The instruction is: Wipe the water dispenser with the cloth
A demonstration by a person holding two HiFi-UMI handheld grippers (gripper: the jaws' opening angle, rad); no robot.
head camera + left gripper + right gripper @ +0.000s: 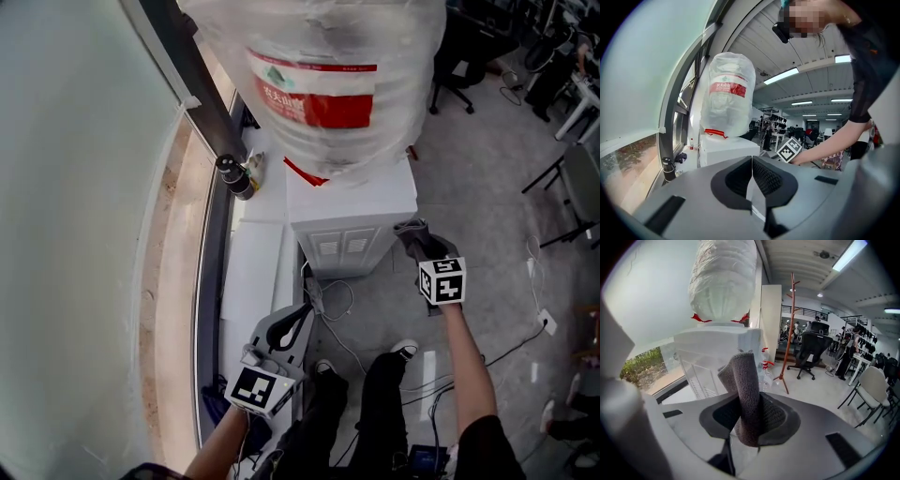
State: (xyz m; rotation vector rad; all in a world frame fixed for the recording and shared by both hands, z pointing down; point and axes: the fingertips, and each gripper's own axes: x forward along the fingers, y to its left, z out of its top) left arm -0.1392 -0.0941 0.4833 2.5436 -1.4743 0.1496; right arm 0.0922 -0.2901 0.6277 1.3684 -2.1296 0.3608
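Note:
The white water dispenser (352, 211) stands by the window, carrying a big bottle (319, 75) wrapped in clear plastic. My right gripper (413, 231) is shut on a folded grey cloth (745, 390), just off the dispenser's front right corner; whether the cloth touches the cabinet cannot be told. In the right gripper view the dispenser (717, 350) and bottle (723, 277) rise just beyond the cloth. My left gripper (298, 319) hangs lower, left of the cabinet's base, jaws shut with nothing between them. The left gripper view looks up at the dispenser (724, 147) and bottle (727, 93).
A dark flask (234, 176) stands on the window sill behind the dispenser. A white low ledge (253, 267) runs along the window. Cables (342, 328) trail over the floor by my feet. A coat stand (789, 329) and office chairs (810, 352) stand further right.

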